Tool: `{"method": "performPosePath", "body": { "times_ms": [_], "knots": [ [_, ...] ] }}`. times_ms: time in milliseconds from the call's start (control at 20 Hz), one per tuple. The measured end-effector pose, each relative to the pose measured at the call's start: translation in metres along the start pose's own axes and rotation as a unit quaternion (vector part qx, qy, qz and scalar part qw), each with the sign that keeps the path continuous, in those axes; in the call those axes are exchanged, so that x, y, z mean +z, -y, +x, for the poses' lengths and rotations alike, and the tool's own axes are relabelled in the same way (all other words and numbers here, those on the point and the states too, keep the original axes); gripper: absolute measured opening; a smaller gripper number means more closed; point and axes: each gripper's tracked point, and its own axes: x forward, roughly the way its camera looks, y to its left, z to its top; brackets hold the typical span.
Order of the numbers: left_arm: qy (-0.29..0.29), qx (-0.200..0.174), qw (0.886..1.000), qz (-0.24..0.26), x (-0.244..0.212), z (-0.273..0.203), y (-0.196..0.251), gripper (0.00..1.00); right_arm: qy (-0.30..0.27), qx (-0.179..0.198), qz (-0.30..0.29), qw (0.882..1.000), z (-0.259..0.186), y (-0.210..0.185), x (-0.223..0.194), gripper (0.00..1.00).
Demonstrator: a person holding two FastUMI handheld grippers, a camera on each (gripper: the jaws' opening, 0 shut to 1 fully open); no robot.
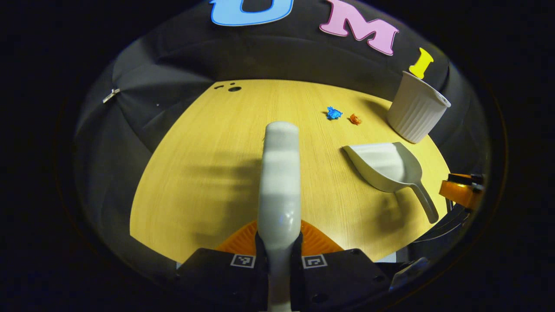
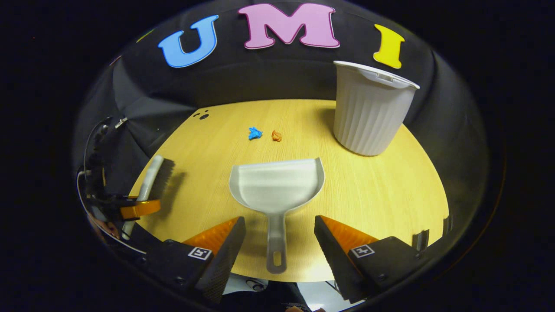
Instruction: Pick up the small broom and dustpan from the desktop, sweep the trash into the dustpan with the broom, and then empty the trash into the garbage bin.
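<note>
Right gripper view, dustpan handle toward tongs

Yellow wood-grain desktop, grey dustpan, white ribbed garbage bin, blue scrap, orange scrap

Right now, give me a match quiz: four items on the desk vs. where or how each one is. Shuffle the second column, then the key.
Items
1. broom
2. dustpan
3. garbage bin
4. blue scrap

States
A. stands upright at the far right of the desk
B. lies flat, its handle between the open right claw
C. gripped in the left claw
D. lies beside an orange scrap, beyond the dustpan

Pairs: 1-C, 2-B, 3-A, 4-D
</note>
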Motion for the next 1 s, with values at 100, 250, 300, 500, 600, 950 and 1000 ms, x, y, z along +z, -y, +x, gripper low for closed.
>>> {"method": "performPosePath", "body": {
  "times_ms": [100,250,300,500,600,950,1000],
  "knots": [
    [0.009,-0.007,1.000,-0.018,-0.008,-0.014,-0.003,0.24,-0.022,-0.003,0.015,1.000,0.011,0.000,-0.009,0.99],
    [0.015,-0.002,0.999,-0.033,-0.020,-0.028,-0.014,0.23,-0.052,-0.018,0.042,0.998,0.032,0.005,-0.024,1.00],
    [0.016,0.001,0.999,-0.035,-0.024,-0.032,-0.018,0.24,-0.061,-0.023,0.048,0.997,0.040,0.007,-0.029,0.99],
    [0.013,0.009,0.999,-0.047,-0.033,-0.040,-0.029,0.24,-0.087,-0.041,0.036,0.995,0.061,0.011,-0.036,0.99],
    [0.008,0.013,0.998,-0.053,-0.035,-0.040,-0.034,0.24,-0.092,-0.044,0.027,0.994,0.073,0.011,-0.035,0.99],
    [0.008,0.012,0.998,-0.060,-0.012,-0.029,-0.031,0.24,-0.133,-0.043,0.000,0.990,0.098,0.006,-0.048,0.71],
    [0.008,0.013,0.998,-0.059,-0.006,-0.027,-0.030,0.24,-0.139,-0.043,-0.003,0.989,0.100,0.004,-0.050,0.61]
  ]
}}
